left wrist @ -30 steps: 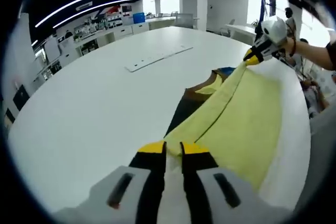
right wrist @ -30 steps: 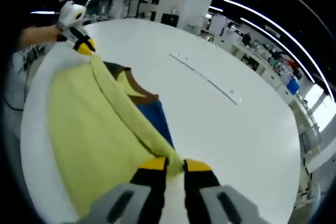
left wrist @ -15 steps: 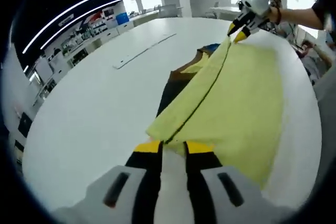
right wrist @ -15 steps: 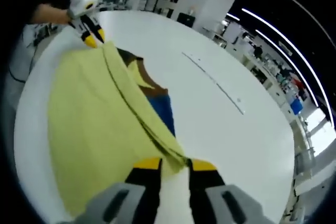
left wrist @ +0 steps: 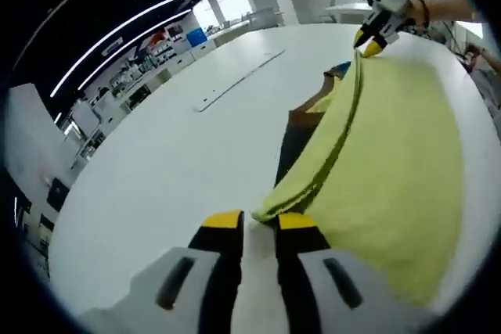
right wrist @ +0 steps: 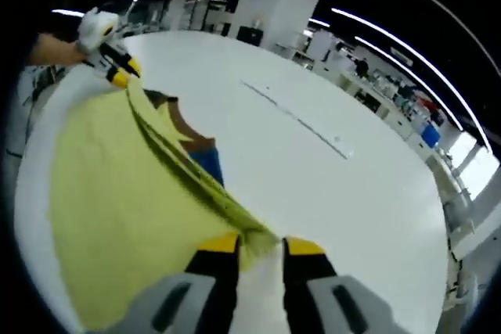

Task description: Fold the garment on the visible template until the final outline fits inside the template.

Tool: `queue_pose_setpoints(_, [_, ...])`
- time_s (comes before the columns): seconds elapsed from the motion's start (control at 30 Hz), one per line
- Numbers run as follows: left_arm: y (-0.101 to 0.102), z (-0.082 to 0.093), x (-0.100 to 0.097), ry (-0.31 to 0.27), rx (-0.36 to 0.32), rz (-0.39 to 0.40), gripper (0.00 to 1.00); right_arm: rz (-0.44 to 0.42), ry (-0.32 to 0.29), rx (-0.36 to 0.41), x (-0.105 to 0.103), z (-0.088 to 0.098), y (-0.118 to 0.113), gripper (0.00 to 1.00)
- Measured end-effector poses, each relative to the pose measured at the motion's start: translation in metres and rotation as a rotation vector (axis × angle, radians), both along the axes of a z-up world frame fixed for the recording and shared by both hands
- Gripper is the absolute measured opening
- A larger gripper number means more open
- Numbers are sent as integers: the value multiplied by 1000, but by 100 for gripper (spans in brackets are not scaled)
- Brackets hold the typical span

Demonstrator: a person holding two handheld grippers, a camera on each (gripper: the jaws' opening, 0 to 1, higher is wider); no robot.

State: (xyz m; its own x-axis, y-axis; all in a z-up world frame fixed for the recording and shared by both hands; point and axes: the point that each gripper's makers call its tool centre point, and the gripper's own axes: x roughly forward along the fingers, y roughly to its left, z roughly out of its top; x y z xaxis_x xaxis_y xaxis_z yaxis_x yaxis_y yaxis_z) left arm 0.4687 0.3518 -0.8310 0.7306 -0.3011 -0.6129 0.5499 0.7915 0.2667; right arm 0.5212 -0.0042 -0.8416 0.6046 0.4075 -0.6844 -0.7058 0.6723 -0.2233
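Observation:
A yellow garment [left wrist: 391,146] is stretched between my two grippers above a white table [left wrist: 156,162]. My left gripper [left wrist: 261,221] is shut on one end of its doubled edge. At the far end of that edge, a hand holds my right gripper [left wrist: 374,37]. In the right gripper view my right gripper [right wrist: 262,242] pinches the garment [right wrist: 117,193], and the left gripper [right wrist: 116,66] holds the far end. Beneath the cloth lies a dark template [left wrist: 301,124] with brown [right wrist: 192,135] and blue [right wrist: 210,163] parts, mostly covered.
A long white strip [left wrist: 239,80] lies flat on the table beyond the garment, also seen as the strip [right wrist: 297,119]. The table edge [right wrist: 438,217] curves round. Desks, shelves and pillars stand in the room behind.
Both grippers have kept hold of the yellow edge. The edge now bows in a curve between them and sits further over the dark template. Both cameras have shifted.

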Motion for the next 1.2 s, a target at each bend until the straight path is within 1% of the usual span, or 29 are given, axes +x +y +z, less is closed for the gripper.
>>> queue_pose_setpoints(0.07, [4, 2, 7, -7, -27, 53, 9, -48, 28, 44, 2, -2, -1, 17])
queue_pose_setpoints(0.1, [6, 2, 8, 6, -43, 92, 10, -67, 37, 57, 2, -2, -2, 17])
queue_pose_setpoints(0.17, [5, 3, 10, 11, -75, 104, 9, -73, 36, 55, 2, -1, -4, 17])
queue_pose_setpoints(0.2, [6, 2, 11, 11, -80, 110, 8, -80, 41, 62, 1, 0, -4, 17])
queue_pose_setpoints(0.23, [8, -1, 13, 23, -100, 116, 8, -84, 45, 68, 1, 0, -4, 17])
queue_pose_setpoints(0.3, [6, -5, 7, 61, -151, 153, 8, -115, 73, 99, 0, -1, -4, 17])
queue_pose_setpoints(0.37, [11, -6, 8, 81, -208, 192, 10, -143, 93, 139, -1, 0, -4, 17])
queue_pose_setpoints(0.43, [11, -4, 6, 74, -215, 199, 10, -151, 95, 152, -2, 2, -5, 17])
queue_pose_setpoints(0.5, [15, 0, 5, 69, -222, 214, 14, -153, 93, 155, -1, 4, -6, 20])
queue_pose_setpoints(0.53, [16, 1, 5, 68, -234, 227, 18, -158, 98, 161, -1, 5, -7, 23])
queue_pose_setpoints(0.57, [11, 8, 4, 61, -267, 237, 24, -178, 122, 207, -4, 8, -3, 29])
queue_pose_setpoints(0.6, [11, 11, 3, 59, -290, 243, 29, -190, 135, 244, -6, 12, -1, 34])
queue_pose_setpoints(0.67, [8, 17, -2, 61, -315, 241, 40, -187, 147, 255, -9, 16, -1, 45])
queue_pose_setpoints(0.73, [2, 21, -8, 75, -346, 232, 46, -180, 169, 282, -18, 22, 4, 57])
queue_pose_setpoints(0.77, [1, 23, -10, 81, -357, 228, 49, -179, 184, 301, -22, 25, 5, 61])
queue_pose_setpoints(0.83, [-8, 28, -19, 90, -393, 217, 54, -171, 204, 313, -28, 28, 6, 66])
queue_pose_setpoints(0.9, [-9, 31, -26, 94, -419, 209, 59, -162, 224, 316, -41, 31, 7, 69])
queue_pose_setpoints(1.0, [-12, 32, -37, 100, -433, 189, 66, -142, 245, 323, -56, 35, 10, 77])
queue_pose_setpoints(1.13, [-19, 35, -56, 115, -436, 154, 76, -104, 267, 359, -78, 43, 17, 88])
queue_pose_setpoints(1.2, [-22, 37, -63, 116, -440, 137, 81, -87, 273, 354, -85, 43, 17, 93])
